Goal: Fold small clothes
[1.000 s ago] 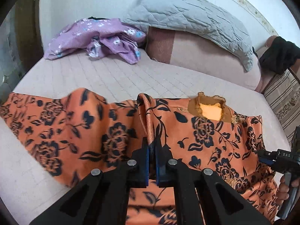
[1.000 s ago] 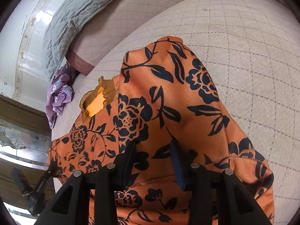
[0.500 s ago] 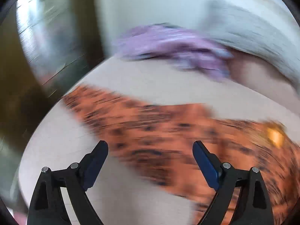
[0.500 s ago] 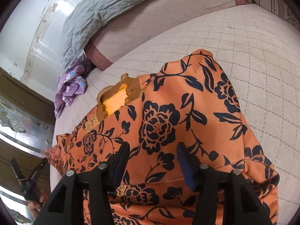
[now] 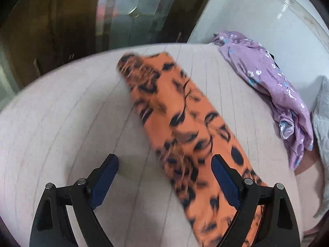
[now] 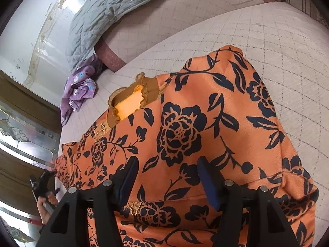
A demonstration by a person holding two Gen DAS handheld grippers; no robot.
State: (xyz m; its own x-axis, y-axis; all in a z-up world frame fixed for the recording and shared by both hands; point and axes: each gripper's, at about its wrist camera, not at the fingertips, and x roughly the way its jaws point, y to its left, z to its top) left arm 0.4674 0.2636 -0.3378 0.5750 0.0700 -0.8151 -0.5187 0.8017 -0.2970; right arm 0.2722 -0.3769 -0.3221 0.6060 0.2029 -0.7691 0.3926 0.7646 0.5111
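An orange garment with a black flower print point(image 6: 185, 135) lies spread on the quilted bed, its brown frilled collar point(image 6: 131, 98) facing away from me. In the left wrist view its long sleeve point(image 5: 185, 127) stretches away across the bed. My left gripper point(image 5: 164, 177) is open and empty, hovering over the sleeve's near part, with one finger point(image 5: 224, 181) above the cloth. It also shows in the right wrist view point(image 6: 41, 183) at the sleeve end. My right gripper point(image 6: 166, 179) is open and empty just above the garment's body.
A crumpled purple floral garment point(image 5: 273, 90) lies at the far side of the bed point(image 5: 61, 123). A grey quilted pillow point(image 6: 115, 10) leans on the pink headboard cushion point(image 6: 164, 30). A dark wood and glass cabinet point(image 5: 102, 14) stands beyond the bed's edge.
My left gripper let go of the garment, opened wide and swung left toward the sleeve. My right gripper opened a little wider and drew back slightly over the garment.
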